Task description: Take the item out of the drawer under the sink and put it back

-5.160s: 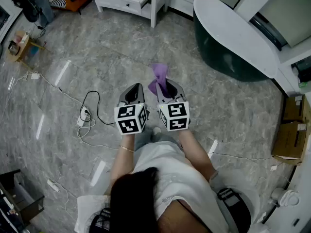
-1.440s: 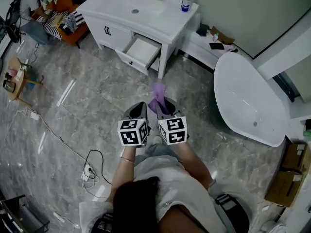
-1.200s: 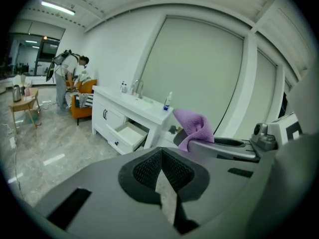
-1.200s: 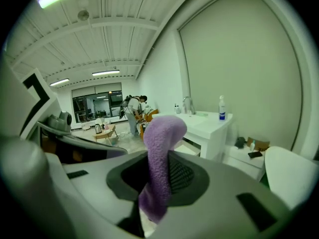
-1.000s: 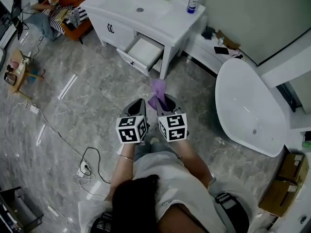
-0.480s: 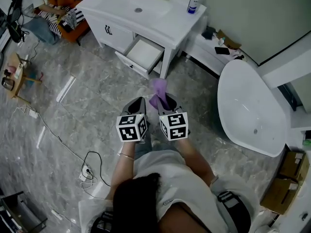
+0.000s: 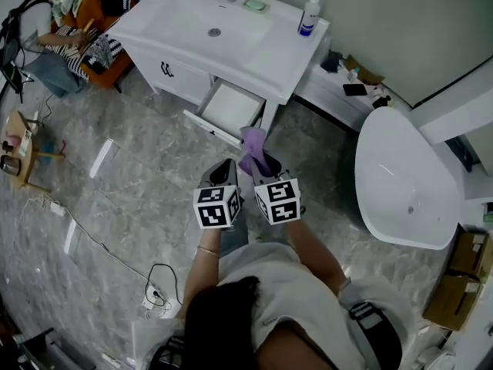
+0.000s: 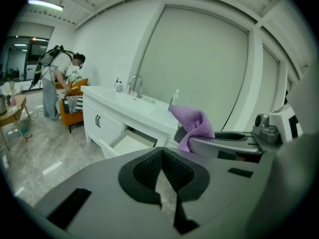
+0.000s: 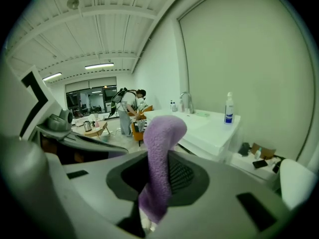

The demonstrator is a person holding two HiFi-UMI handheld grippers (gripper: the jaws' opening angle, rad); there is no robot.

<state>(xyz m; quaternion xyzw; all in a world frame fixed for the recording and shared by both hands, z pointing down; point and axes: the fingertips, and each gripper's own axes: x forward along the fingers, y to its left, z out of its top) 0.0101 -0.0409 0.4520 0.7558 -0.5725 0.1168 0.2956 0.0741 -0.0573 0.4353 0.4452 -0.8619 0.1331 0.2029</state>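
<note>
A purple cloth (image 7: 252, 146) sticks up from my right gripper (image 7: 262, 165), which is shut on it; in the right gripper view the cloth (image 9: 160, 148) stands between the dark pads. My left gripper (image 7: 224, 168) is beside it, shut and holding nothing, its pads (image 8: 149, 168) meeting at their tips. Just ahead of both grippers the white drawer (image 7: 231, 108) under the sink vanity (image 7: 254, 48) stands pulled out, and the part of its inside I can see is bare. From the left gripper view the drawer (image 8: 130, 142) lies low, past the cloth (image 8: 194, 126).
A white bathtub (image 7: 400, 183) stands at the right. A pump bottle (image 7: 310, 15) is on the vanity's right end. A low shelf (image 7: 350, 91) sits between vanity and tub. A person (image 7: 54, 33) bends at the far left. A cable (image 7: 158, 284) lies on the floor.
Both grippers have moved together toward the vanity, and the open drawer is now much nearer to them. The purple cloth stays in the right gripper.
</note>
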